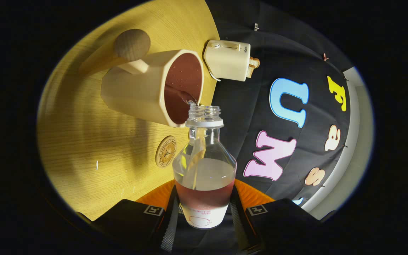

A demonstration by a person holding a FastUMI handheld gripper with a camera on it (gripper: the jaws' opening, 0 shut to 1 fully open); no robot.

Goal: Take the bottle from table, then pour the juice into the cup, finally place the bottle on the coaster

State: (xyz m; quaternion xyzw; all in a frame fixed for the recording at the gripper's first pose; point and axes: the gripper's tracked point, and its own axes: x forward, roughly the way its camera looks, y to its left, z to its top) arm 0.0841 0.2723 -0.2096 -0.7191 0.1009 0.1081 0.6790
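Note:
My gripper [204, 212] is shut on a clear glass bottle [204, 166], with one finger pressing on each side of its lower body. The bottle is tipped over, and its open threaded mouth sits at the rim of a cream cup [154, 88] with a brown inside and a round wooden knob on its handle. Juice runs as a thin stream through the bottle neck into the cup. Reddish juice remains in the bottle's lower part. A round wooden coaster [165, 151] lies flat on the table just beyond the fingers, beside the bottle.
The light wooden table [94, 148] carries the cup and coaster. A cream toaster [228, 60] with bread slices in it stands at the table's edge past the cup, close to the black cloth wall.

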